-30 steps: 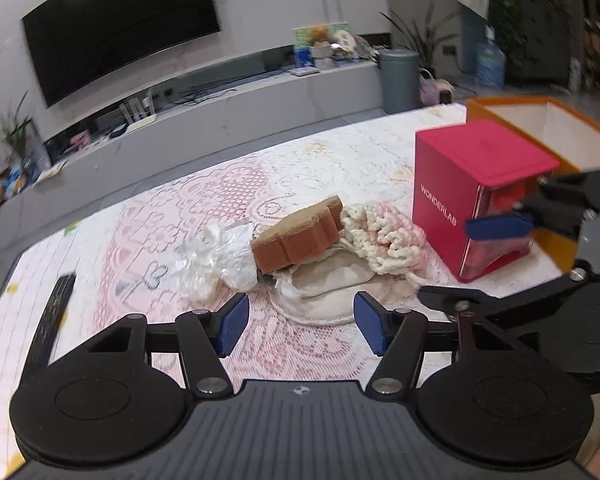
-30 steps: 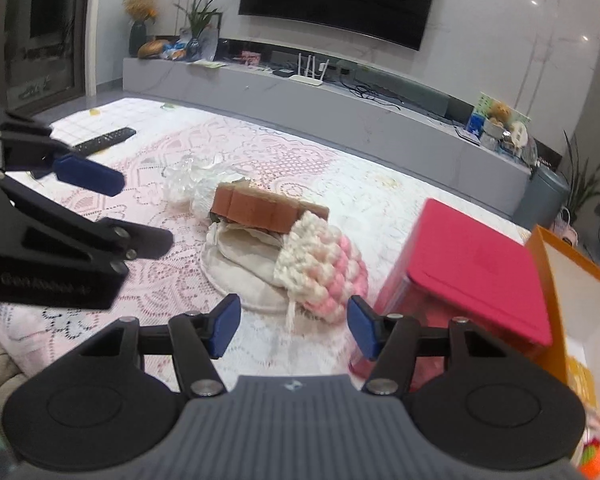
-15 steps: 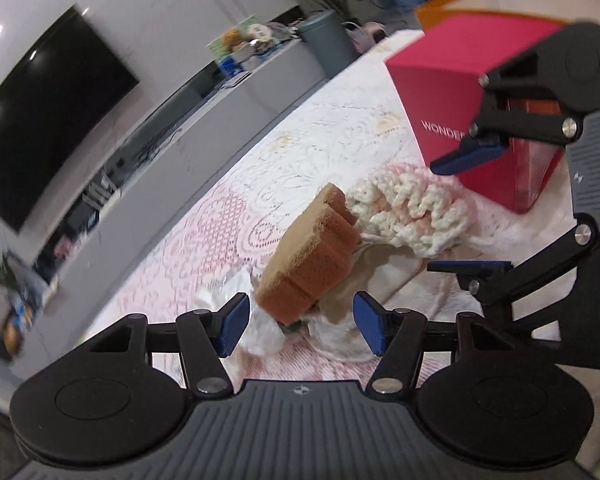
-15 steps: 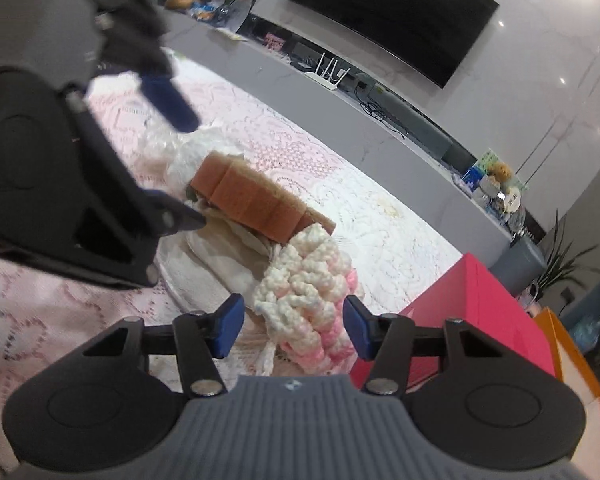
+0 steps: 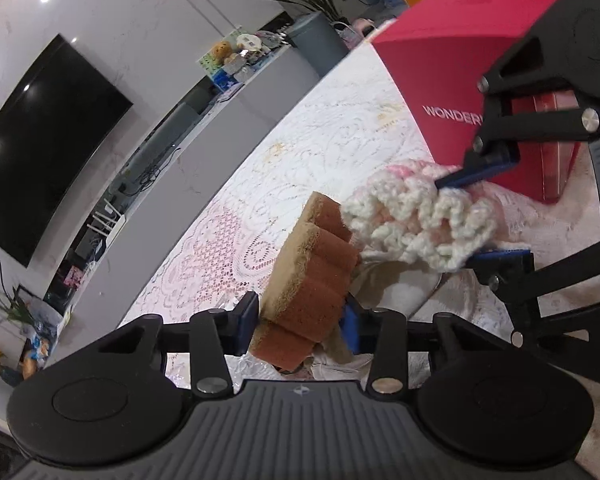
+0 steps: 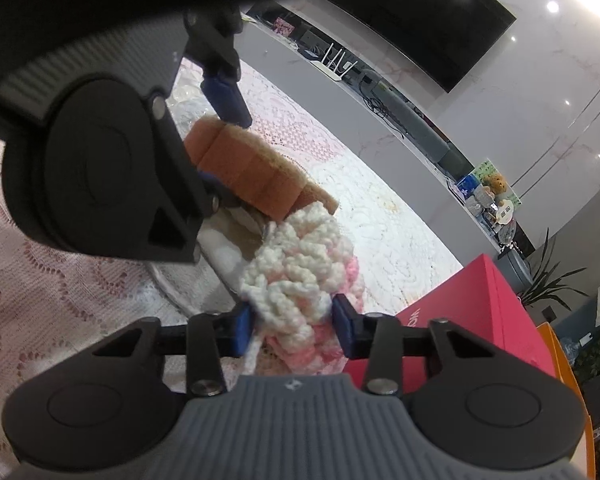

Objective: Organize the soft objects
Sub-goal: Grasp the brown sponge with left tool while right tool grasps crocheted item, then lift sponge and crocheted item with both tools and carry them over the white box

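A brown sponge point(image 5: 308, 292) lies tilted on a beige cloth point(image 5: 404, 292), and a white and pink crocheted piece point(image 5: 416, 216) rests beside it. My left gripper point(image 5: 298, 326) is closing, its blue pads touching both sides of the sponge's near end. My right gripper point(image 6: 294, 328) is closing too, with the crocheted piece point(image 6: 296, 280) pinched between its pads. In the left wrist view the right gripper point(image 5: 488, 214) straddles the crochet from the right. The right wrist view has the left gripper point(image 6: 218, 136) at the sponge point(image 6: 252, 172).
A red box point(image 5: 452, 80) marked WONDERLAB stands just right of the crochet, with an orange box point(image 6: 556, 360) behind it. The table point(image 5: 260, 200) wears a pink and white lace cloth. A TV console and wall screen run along the far side.
Both grippers dropped toward the pile and rolled. The left jaws narrowed onto the sponge, and the right jaws narrowed onto the crocheted piece.
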{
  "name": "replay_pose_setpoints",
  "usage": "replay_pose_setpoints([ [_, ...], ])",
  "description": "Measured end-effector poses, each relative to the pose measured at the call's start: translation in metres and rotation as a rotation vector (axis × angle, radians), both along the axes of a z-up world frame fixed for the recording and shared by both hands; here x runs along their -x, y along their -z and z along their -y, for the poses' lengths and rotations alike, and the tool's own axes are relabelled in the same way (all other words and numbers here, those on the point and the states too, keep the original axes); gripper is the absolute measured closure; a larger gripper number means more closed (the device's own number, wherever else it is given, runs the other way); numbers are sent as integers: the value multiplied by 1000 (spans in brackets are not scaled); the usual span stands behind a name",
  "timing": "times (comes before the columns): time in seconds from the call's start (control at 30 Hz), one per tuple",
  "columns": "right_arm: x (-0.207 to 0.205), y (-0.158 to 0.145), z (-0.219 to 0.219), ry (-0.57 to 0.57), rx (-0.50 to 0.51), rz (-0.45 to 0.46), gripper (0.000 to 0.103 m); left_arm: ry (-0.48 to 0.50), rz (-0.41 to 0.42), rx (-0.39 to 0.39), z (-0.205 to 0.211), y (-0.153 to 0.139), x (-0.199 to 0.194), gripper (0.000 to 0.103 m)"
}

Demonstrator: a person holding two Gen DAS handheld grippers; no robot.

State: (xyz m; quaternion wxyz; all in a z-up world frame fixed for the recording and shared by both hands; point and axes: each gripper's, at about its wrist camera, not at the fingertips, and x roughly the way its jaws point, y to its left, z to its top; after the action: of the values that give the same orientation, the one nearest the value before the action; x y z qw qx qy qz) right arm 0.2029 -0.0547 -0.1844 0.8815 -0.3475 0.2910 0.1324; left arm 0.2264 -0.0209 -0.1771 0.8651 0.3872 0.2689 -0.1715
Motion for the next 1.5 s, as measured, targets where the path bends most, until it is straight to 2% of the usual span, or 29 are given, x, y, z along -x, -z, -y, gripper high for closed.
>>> replay_pose_setpoints([
  [0.17, 2, -4, 2, -13, -15, -27, 76, -42, -28, 74, -10, -16, 3, 61],
  [0.23, 5, -8, 4, -16, -22, -28, 78, -57, -47, 82, -12, -21, 7, 62],
  [0.37, 15, -16, 5, -26, -54, -55, 78, -111, -7, 145, -16, -34, 22, 63],
  [0.5, 28, -29, 8, -15, -71, -7, 78, -170, 44, 208, -17, -53, 37, 64],
  [0.8, 73, -61, 20, 4, -175, -17, 78, -272, 5, 272, -11, -93, 78, 64],
  [1.03, 102, -80, 38, 45, -272, -35, 78, -332, -33, 364, -9, -107, 114, 64],
  [1.27, 138, -96, 68, 109, -383, -73, 78, -350, -95, 482, -8, -113, 145, 64],
  [1.5, 163, -112, 106, 161, -465, -74, 78, -335, -79, 518, 10, -125, 161, 64],
])
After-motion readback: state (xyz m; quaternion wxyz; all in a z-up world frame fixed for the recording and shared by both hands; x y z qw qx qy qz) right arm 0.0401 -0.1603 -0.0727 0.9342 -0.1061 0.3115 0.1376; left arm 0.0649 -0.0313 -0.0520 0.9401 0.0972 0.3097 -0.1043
